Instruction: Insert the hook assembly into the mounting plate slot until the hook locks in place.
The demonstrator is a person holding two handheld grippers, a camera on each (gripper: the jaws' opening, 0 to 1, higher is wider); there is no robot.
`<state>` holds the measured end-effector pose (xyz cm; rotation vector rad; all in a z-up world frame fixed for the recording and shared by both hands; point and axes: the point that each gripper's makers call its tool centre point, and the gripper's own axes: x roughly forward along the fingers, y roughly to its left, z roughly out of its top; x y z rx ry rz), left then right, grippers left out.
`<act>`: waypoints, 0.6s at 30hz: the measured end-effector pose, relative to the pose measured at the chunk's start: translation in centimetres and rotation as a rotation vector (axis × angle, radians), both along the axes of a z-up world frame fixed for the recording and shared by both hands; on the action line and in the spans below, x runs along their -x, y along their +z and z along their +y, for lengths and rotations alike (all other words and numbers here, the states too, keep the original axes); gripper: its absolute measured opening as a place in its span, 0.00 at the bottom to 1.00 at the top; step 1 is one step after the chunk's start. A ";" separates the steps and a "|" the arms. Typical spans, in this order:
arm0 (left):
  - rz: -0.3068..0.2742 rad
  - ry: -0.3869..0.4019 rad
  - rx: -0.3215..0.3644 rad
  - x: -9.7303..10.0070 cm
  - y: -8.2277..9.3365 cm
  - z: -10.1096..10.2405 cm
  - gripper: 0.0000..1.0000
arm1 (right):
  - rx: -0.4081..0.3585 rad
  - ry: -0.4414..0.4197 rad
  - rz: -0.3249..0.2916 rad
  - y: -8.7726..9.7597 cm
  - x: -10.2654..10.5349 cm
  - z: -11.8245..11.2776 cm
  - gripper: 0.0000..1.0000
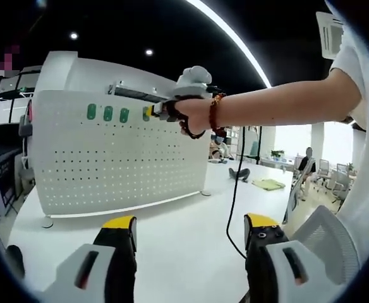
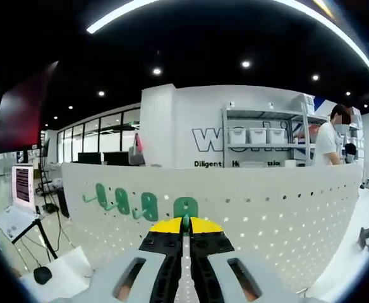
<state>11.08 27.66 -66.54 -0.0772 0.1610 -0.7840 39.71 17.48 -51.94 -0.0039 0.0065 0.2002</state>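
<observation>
Against pegboard [image 2: 285, 208], right gripper [image 2: 186, 222] jaws pinch green hook [image 2: 186, 208]; left gripper [image 1: 191, 222] wide open, holding nothing

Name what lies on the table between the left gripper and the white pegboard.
In the left gripper view, bare white table lies between the left gripper and the pegboard; a black cable hangs at the right side.

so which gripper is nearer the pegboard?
Right. The right gripper is up at the pegboard, shut on a green hook; the left gripper hangs back over the table.
</observation>
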 end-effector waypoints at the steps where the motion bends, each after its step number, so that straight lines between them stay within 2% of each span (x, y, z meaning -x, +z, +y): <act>1: -0.001 -0.002 -0.006 0.0 -0.1 0.0 0.71 | 0.002 -0.006 -0.003 0.1 -0.2 0.0 0.01; 14: -0.001 -0.002 0.000 -0.6 0.0 0.1 0.70 | 0.003 -0.021 0.005 -0.2 -1.5 0.4 0.01; 18: 0.006 -0.006 -0.001 -0.8 -0.2 0.0 0.70 | -0.019 -0.029 0.016 -0.3 -2.0 0.2 0.01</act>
